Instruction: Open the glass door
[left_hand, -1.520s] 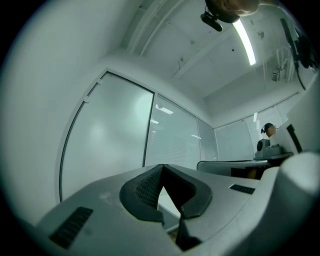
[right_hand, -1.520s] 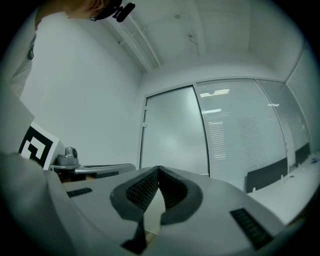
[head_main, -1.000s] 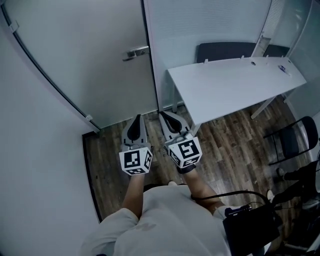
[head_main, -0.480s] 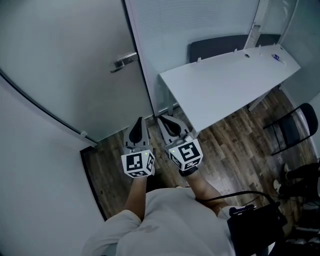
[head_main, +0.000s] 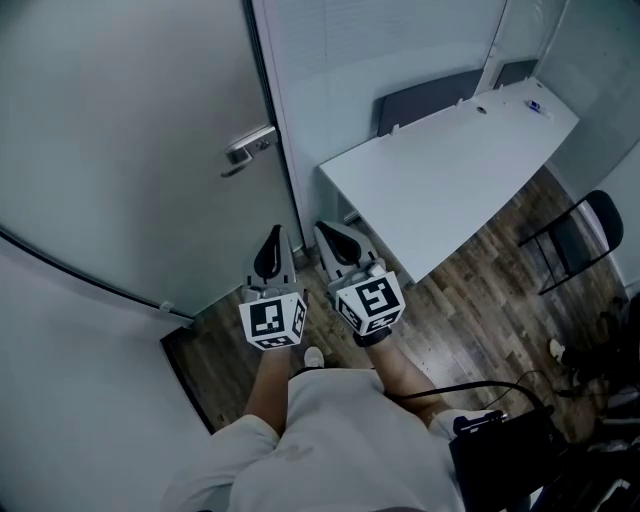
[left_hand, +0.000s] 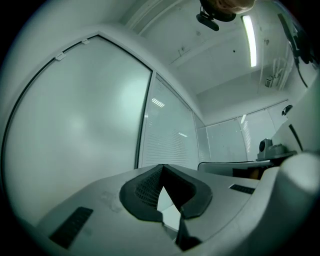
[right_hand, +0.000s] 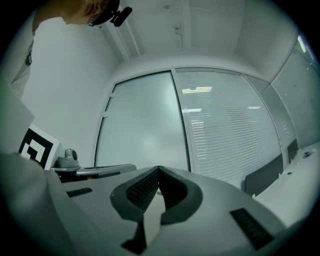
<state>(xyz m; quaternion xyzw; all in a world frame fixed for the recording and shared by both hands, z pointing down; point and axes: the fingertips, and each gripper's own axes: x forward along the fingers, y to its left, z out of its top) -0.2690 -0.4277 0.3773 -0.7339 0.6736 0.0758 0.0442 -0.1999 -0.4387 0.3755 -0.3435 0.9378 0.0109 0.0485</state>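
Head camera looks steeply down from above the person onto the left tongs (head_main: 272, 238), right tongs (head_main: 330, 232), wood floor (head_main: 470, 300) and frosted glass door (head_main: 130, 130). Each gripper camera sits low, close behind its own tongs, facing slightly upward. All three views share the door and the blind-lined partition (head_main: 380, 40).

Frosted matt glass door (head_main: 130, 120), shiny metal handle (head_main: 248, 150), wood-grain floor (head_main: 470, 300).
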